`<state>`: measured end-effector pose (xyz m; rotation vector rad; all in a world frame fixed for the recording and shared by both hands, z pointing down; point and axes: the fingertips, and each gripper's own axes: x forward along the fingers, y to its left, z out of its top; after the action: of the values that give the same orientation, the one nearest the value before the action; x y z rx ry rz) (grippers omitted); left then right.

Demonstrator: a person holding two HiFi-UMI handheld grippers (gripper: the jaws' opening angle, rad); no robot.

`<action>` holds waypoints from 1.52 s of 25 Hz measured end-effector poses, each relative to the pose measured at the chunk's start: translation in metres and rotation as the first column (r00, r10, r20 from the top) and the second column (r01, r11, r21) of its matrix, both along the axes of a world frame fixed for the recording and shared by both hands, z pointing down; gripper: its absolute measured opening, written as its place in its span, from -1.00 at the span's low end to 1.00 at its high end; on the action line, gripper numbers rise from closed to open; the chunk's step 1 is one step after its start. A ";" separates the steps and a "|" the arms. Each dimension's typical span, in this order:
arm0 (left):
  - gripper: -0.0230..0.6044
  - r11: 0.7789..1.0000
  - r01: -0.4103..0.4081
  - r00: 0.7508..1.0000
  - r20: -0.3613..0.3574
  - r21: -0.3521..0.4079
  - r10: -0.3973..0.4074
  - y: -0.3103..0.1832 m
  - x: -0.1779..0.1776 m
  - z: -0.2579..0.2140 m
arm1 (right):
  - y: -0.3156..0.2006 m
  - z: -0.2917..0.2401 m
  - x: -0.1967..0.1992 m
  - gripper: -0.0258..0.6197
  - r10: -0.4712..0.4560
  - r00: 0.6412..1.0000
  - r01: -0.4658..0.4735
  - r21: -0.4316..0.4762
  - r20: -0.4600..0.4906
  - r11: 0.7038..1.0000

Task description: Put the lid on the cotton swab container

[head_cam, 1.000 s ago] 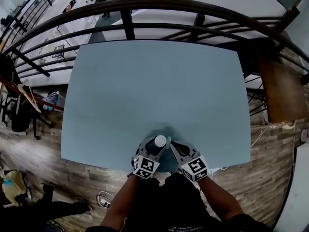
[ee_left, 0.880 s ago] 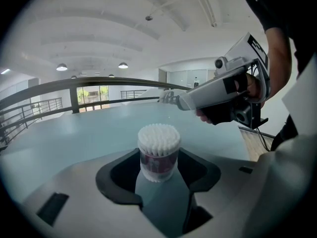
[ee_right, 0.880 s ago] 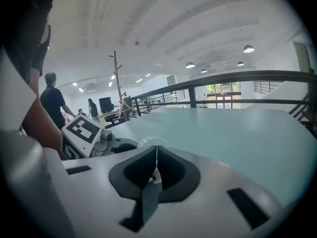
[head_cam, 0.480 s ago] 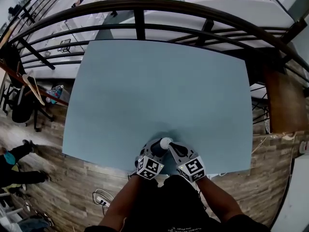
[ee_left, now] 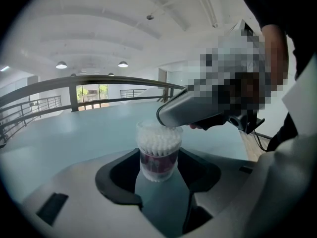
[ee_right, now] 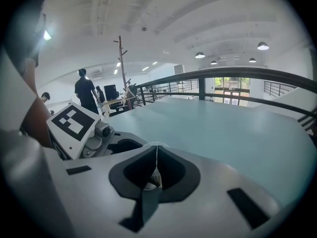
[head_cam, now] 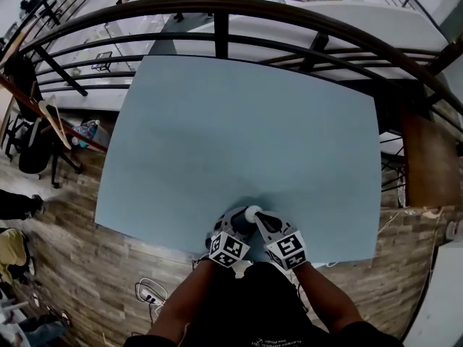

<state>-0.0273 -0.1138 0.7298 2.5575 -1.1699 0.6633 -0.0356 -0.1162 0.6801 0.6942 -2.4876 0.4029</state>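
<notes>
A clear cotton swab container (ee_left: 158, 155), packed with white swabs above a dark red label, stands between the jaws of my left gripper (ee_left: 158, 175), which are shut on its sides. In the head view it shows as a white round top (head_cam: 252, 212) at the table's near edge, with the left gripper (head_cam: 239, 228) just left of it. My right gripper (ee_right: 156, 157) is shut on a thin clear lid (ee_right: 156, 145), only its edge showing. Its tip (ee_left: 171, 117) rests at the container's rim from the right.
The pale blue table (head_cam: 253, 121) stretches away beyond the grippers. A dark curved railing (head_cam: 217, 9) runs behind its far edge, with a lower floor below. People stand far off at the left of the right gripper view (ee_right: 85, 90).
The right gripper's tip has moved in a little closer over the container's top. The left gripper keeps hold of the container, and the head camera has drifted slightly.
</notes>
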 end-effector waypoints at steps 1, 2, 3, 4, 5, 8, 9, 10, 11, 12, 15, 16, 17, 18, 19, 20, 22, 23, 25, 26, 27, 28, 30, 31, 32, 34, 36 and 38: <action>-0.14 1.000 -0.001 1.000 0.000 -0.001 0.001 0.000 0.000 0.000 | -0.001 0.000 0.000 -0.86 -0.004 1.000 0.004 -0.001 -0.019 1.000; -0.14 1.000 -0.001 1.000 0.000 -0.002 0.001 0.000 -0.001 0.000 | -0.001 -0.001 0.000 -0.86 -0.010 0.999 0.010 -0.001 -0.040 1.000; -0.14 1.000 -0.002 1.000 -0.001 -0.003 0.002 0.000 -0.001 0.000 | 0.000 -0.002 -0.001 -0.86 -0.014 0.998 0.014 -0.001 -0.054 1.000; -0.14 1.000 -0.002 1.000 -0.001 -0.004 0.002 0.000 -0.001 0.001 | 0.001 0.000 -0.003 -0.86 -0.015 0.998 0.015 0.000 -0.057 1.000; -0.14 1.000 -0.002 1.000 -0.002 -0.005 0.002 0.000 -0.002 0.001 | 0.001 0.002 -0.004 -0.86 -0.015 0.998 0.015 0.003 -0.058 1.000; -0.14 1.000 -0.002 1.000 -0.005 -0.006 0.002 0.001 -0.003 0.002 | 0.002 0.004 -0.007 -0.86 -0.021 0.997 0.022 0.018 -0.080 1.000; -0.14 1.000 -0.003 1.000 -0.006 -0.006 0.003 0.001 -0.004 0.002 | 0.002 0.005 -0.008 -0.86 -0.022 0.996 0.023 0.018 -0.085 1.000; -0.14 1.000 -0.003 1.000 -0.007 -0.006 0.003 0.001 -0.004 0.003 | 0.003 0.006 -0.008 -0.86 -0.020 0.996 0.021 0.015 -0.088 1.000; -0.14 1.000 -0.003 1.000 -0.009 -0.006 0.003 0.001 -0.005 0.003 | 0.004 0.005 -0.010 -0.86 -0.015 0.996 0.016 0.007 -0.088 1.000; -0.13 1.000 -0.003 1.000 -0.010 -0.007 0.003 0.001 -0.005 0.003 | 0.004 0.003 -0.011 -0.86 -0.007 0.996 0.006 -0.007 -0.086 1.000; -0.13 1.000 -0.005 1.000 -0.012 -0.011 0.004 0.001 -0.004 0.004 | 0.002 0.004 -0.008 -0.86 0.008 0.994 -0.012 -0.029 -0.111 1.000; -0.13 1.000 -0.005 1.000 -0.014 -0.012 0.005 0.001 -0.004 0.004 | 0.002 0.007 -0.006 -0.86 0.006 0.993 -0.009 -0.024 -0.119 1.000; -0.13 1.000 -0.005 1.000 -0.016 -0.013 0.005 0.001 -0.003 0.004 | 0.002 0.009 -0.006 -0.86 0.001 0.993 -0.004 -0.022 -0.116 1.000; -0.13 1.000 -0.006 1.000 -0.018 -0.013 0.005 0.001 -0.003 0.003 | 0.002 0.008 -0.007 -0.86 -0.003 0.994 0.001 -0.024 -0.110 1.000; -0.13 1.000 -0.005 1.000 -0.020 -0.015 0.005 0.001 -0.003 0.003 | 0.003 0.008 -0.008 -0.86 -0.006 0.994 0.003 -0.029 -0.106 1.000; -0.13 1.000 -0.005 1.000 -0.022 -0.016 0.005 0.001 -0.003 0.002 | 0.002 0.007 -0.008 -0.86 -0.007 0.995 0.003 -0.036 -0.103 0.999; -0.13 1.000 -0.007 1.000 -0.031 -0.020 0.006 0.001 -0.003 0.001 | 0.001 0.006 -0.006 -0.86 -0.007 0.994 0.003 -0.040 -0.105 0.999; -0.13 1.000 -0.008 0.999 -0.038 -0.021 0.007 0.001 -0.003 0.001 | 0.000 0.007 -0.005 -0.86 -0.008 0.994 0.004 -0.037 -0.110 0.999; -0.13 1.000 -0.012 0.998 -0.060 -0.022 0.010 0.002 -0.003 0.000 | 0.001 0.008 -0.005 -0.86 -0.008 0.993 0.005 -0.025 -0.117 1.000; -0.13 1.000 -0.012 0.997 -0.070 -0.021 0.011 0.003 -0.004 -0.001 | 0.001 0.008 -0.005 -0.86 -0.006 0.993 0.004 -0.018 -0.118 1.000; -0.13 1.000 -0.012 0.997 -0.076 -0.020 0.010 0.004 -0.005 -0.001 | 0.001 0.009 -0.004 -0.86 -0.003 0.993 0.001 -0.014 -0.118 1.000; -0.13 1.000 -0.010 0.997 -0.077 -0.018 0.009 0.006 -0.006 -0.002 | 0.002 0.008 -0.004 -0.86 0.000 0.994 -0.002 -0.019 -0.114 1.000; -0.13 1.000 -0.007 0.997 -0.082 -0.014 0.006 0.011 -0.010 -0.005 | 0.003 0.006 -0.006 -0.86 0.001 0.995 -0.005 -0.040 -0.097 0.999; -0.13 1.000 -0.004 0.996 -0.087 -0.011 0.003 0.013 -0.012 -0.008 | 0.003 0.004 -0.008 -0.86 -0.001 0.996 -0.002 -0.040 -0.086 0.999; -0.13 1.000 0.001 0.996 -0.093 -0.009 -0.002 0.016 -0.015 -0.011 | 0.003 0.002 -0.009 -0.86 -0.004 0.997 0.002 -0.026 -0.075 1.000; -0.13 1.000 0.014 0.995 -0.098 -0.003 -0.015 0.022 -0.022 -0.018 | 0.004 -0.006 -0.011 -0.86 -0.008 0.999 0.009 0.025 -0.045 1.000; -0.13 1.000 0.029 0.995 -0.097 0.002 -0.029 0.025 -0.030 -0.024 | 0.006 -0.019 -0.013 -0.86 -0.001 1.000 0.001 0.067 -0.009 0.998; -0.13 0.999 0.046 0.994 -0.098 0.010 -0.045 0.027 -0.040 -0.031 | 0.004 -0.030 -0.014 -0.86 0.019 1.000 -0.020 0.088 0.018 0.996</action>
<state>-0.0670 -0.0864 0.6986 2.5341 -1.1987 0.5157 -0.0492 -0.1117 0.6503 0.7539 -2.5292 0.3084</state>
